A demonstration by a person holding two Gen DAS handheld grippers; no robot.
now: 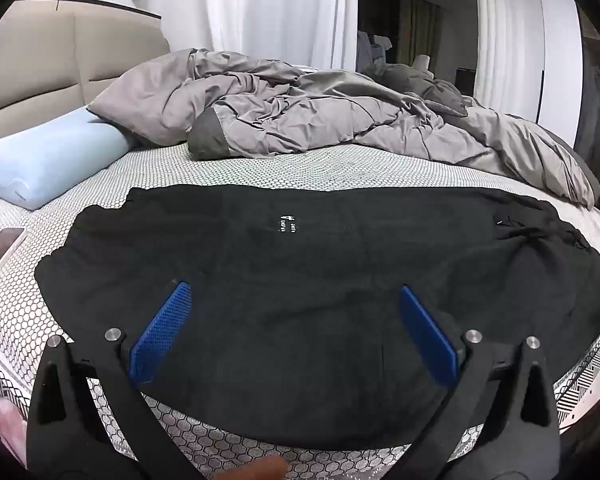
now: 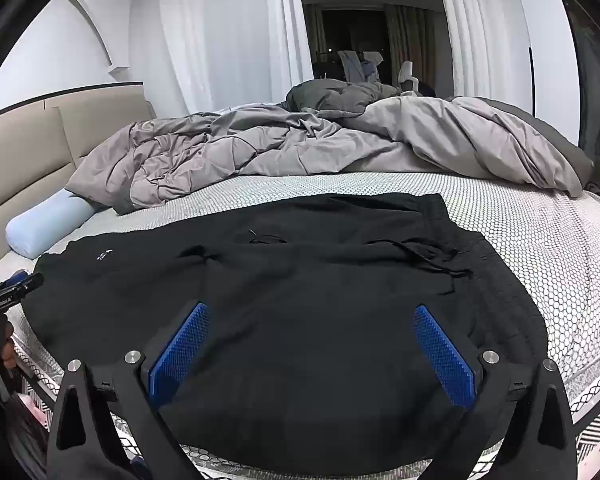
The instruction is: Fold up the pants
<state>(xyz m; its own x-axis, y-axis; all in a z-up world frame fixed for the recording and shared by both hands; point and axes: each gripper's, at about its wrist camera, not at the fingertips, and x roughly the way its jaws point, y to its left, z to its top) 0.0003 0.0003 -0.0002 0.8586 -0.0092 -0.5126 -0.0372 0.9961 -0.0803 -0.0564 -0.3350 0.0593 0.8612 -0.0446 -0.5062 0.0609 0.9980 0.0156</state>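
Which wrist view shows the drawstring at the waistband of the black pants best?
The right wrist view: the drawstring lies near the middle of the frame, its cords traceable across the pants. In the left wrist view the drawstring sits bunched at the far right, distorted and hard to separate from the fabric.

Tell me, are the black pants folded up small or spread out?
Spread out: the black pants lie long and flat across the bed.

Bare mattress strip open between black pants and rumpled grey duvet. Duvet blocks far side; blue bolster pillow and headboard close off the left.
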